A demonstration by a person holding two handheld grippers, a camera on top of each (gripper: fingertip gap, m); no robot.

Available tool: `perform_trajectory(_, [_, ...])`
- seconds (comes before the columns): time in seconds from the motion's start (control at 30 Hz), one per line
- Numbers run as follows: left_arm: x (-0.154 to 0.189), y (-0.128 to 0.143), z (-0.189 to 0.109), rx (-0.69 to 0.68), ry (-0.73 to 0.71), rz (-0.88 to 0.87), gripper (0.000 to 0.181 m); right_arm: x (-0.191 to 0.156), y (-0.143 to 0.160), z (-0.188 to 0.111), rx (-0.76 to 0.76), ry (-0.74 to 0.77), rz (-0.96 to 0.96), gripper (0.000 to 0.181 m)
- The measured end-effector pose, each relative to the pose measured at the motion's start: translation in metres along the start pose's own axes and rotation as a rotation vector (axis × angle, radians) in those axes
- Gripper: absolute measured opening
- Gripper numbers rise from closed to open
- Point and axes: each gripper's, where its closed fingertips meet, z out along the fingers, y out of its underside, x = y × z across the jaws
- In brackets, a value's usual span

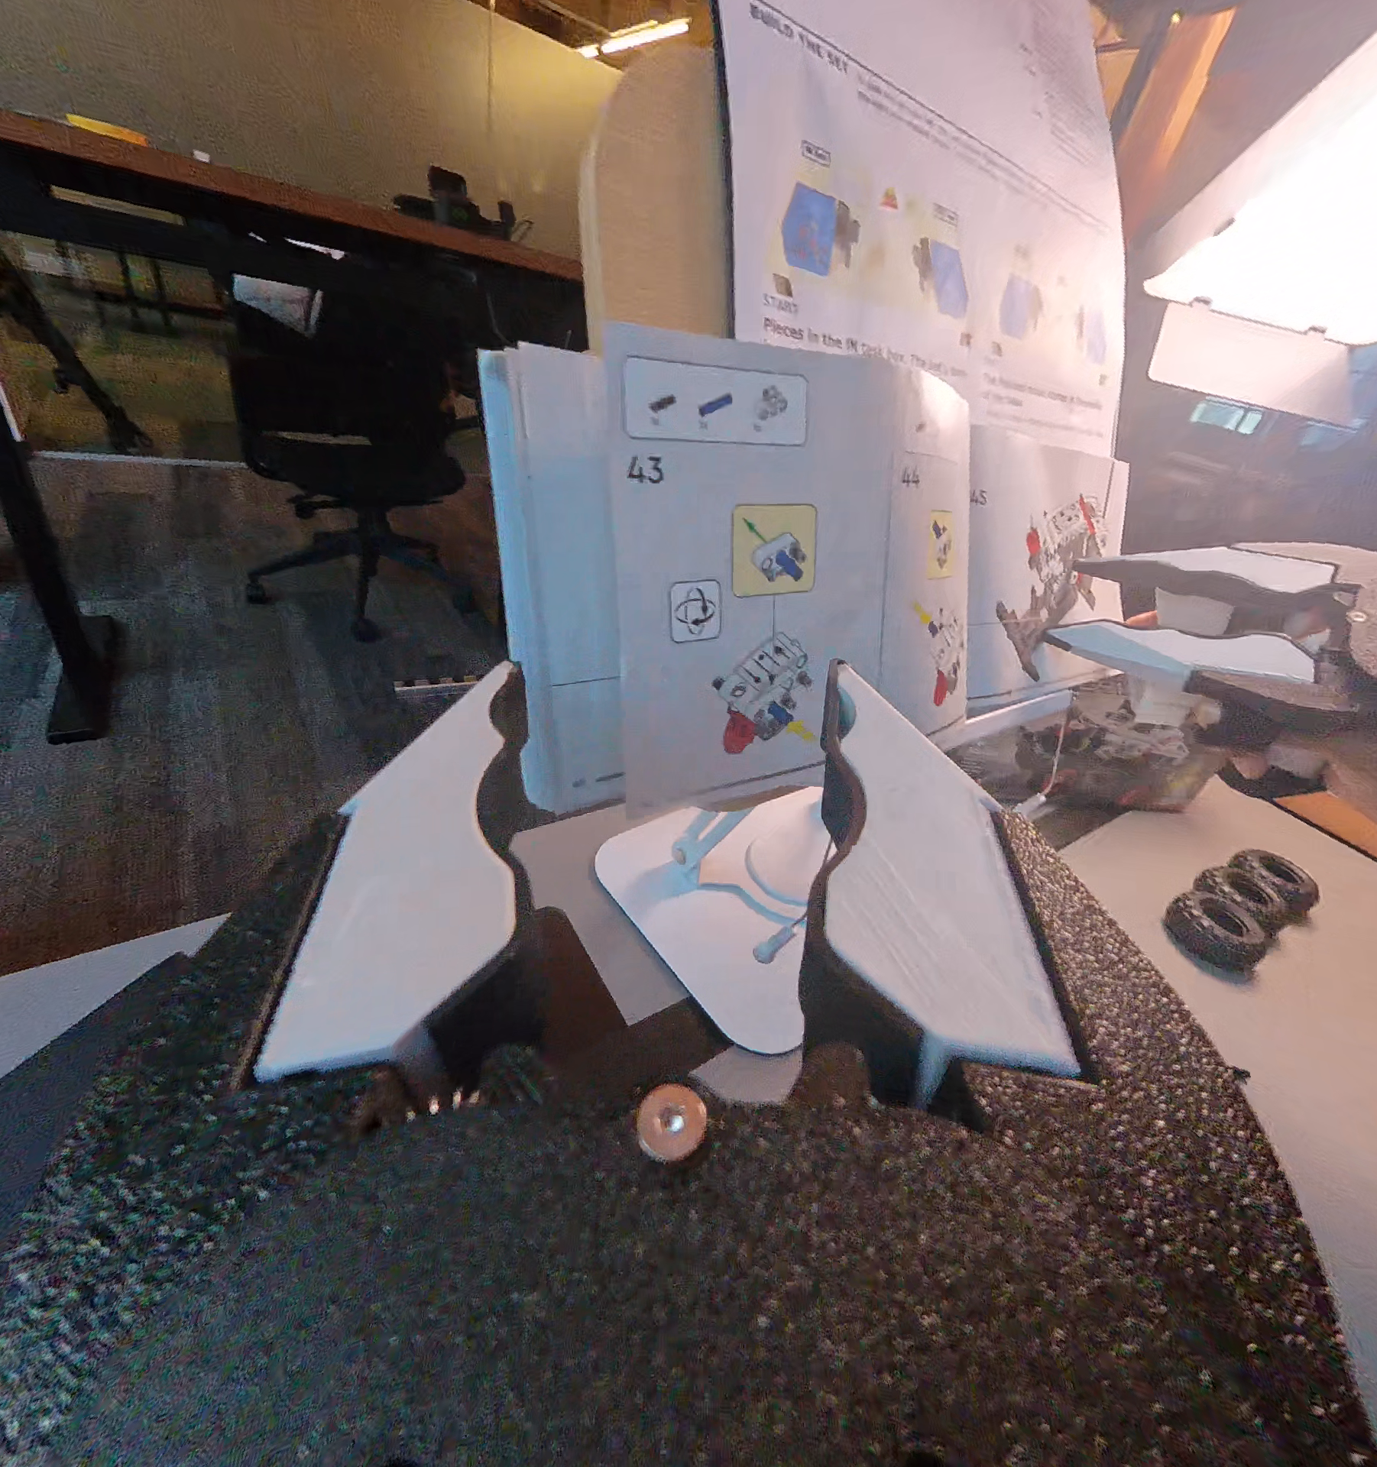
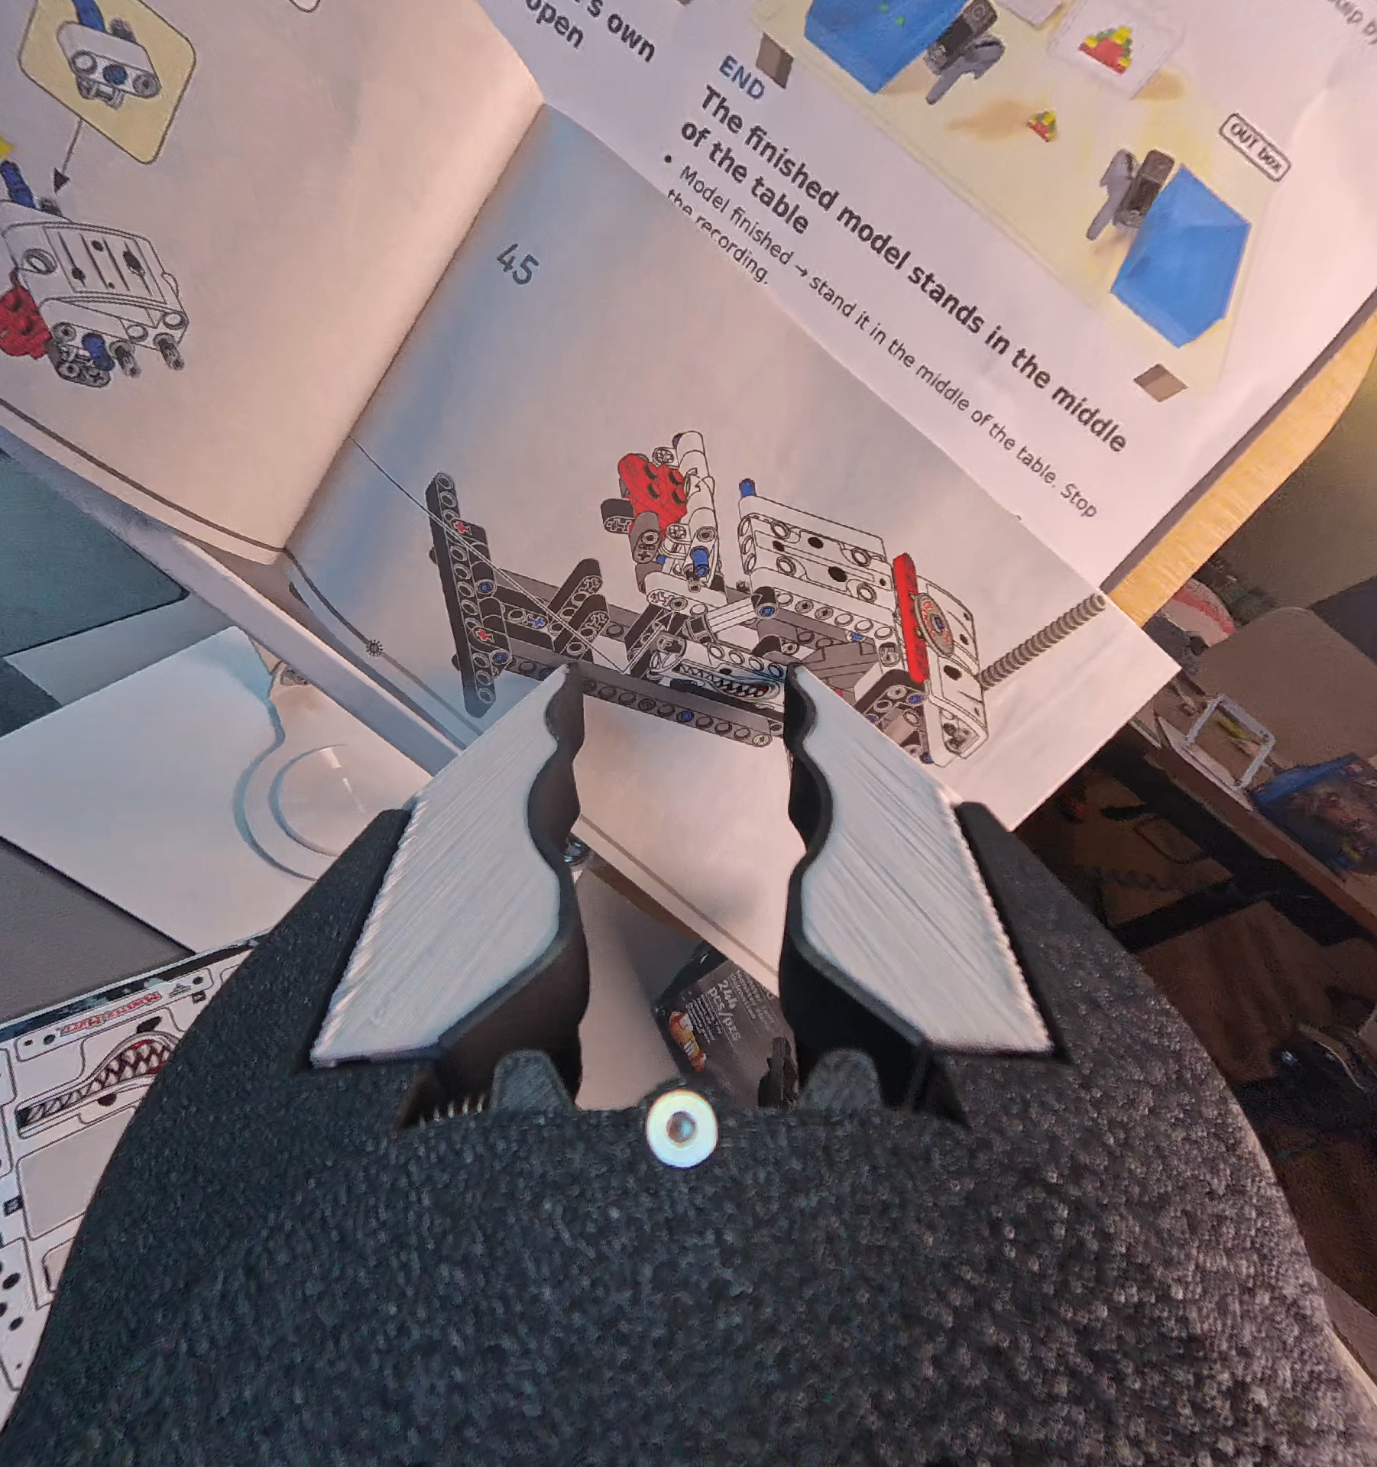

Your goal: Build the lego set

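Both empty, jaws spread: left gripper [image 1: 673,675] before the instruction booklet [image 1: 717,571] propped on a white stand [image 1: 669,889], right gripper [image 2: 677,683] close to its right page. Printed sheet [image 1: 908,198] behind (writing not repeated). Three black tyres [image 1: 1241,905] toward the desk's right edge; sticker sheet [image 2: 50,1111] lower left.

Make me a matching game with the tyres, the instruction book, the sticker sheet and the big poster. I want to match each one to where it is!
Things:
1. black tyres
2. instruction booklet
3. sticker sheet
4. big poster

Places:
A. propped open on a white stand
B. hanging behind the booklet
C. lying flat at the bottom-left corner of the right wrist view
D. in a row on the table, right of the left gripper

Pairs: 1-D, 2-A, 3-C, 4-B
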Motion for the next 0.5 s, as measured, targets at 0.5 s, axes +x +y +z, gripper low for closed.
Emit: perform_trajectory(0.5, [0.202, 0.037, -0.013, -0.078, 0.811, 0.109, 0.028, -0.046, -0.019, -0.02, 0.06, -0.247, -0.095, 0.054])
